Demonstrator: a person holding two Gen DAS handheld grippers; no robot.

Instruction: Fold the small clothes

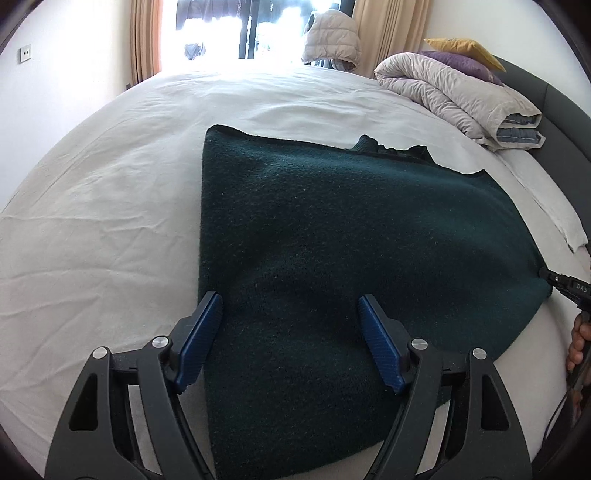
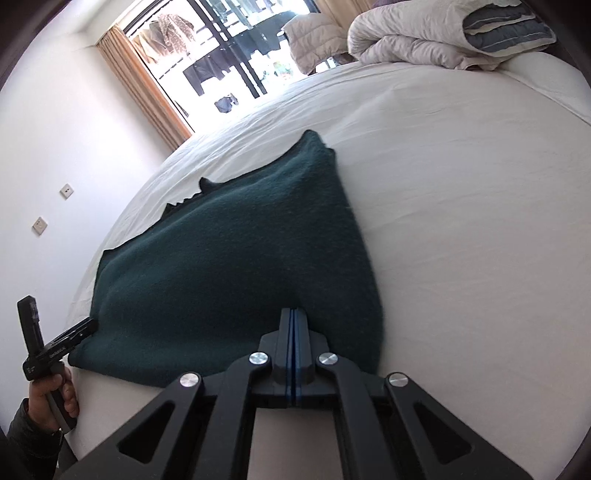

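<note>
We work on the bed (image 1: 110,184), whose flat white sheet fills both views and supports folding. The dark green knit garment (image 1: 351,229) lies spread at frame centre. The left hand-held gripper (image 1: 290,306) stands wide over its near edge, ready to pinch. The right hand-held gripper (image 2: 294,314) is fully closed at the hem; whether it pinches fabric, we cannot tell.

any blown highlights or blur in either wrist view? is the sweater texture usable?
Left wrist: window blown out to white, glare spilling onto the far bed sheet; dark green sweater sharp, knit visible, heavy fisheye bending. Right wrist: window mostly readable, sweater's right edge slightly smeared, near portion shadowed.
</note>
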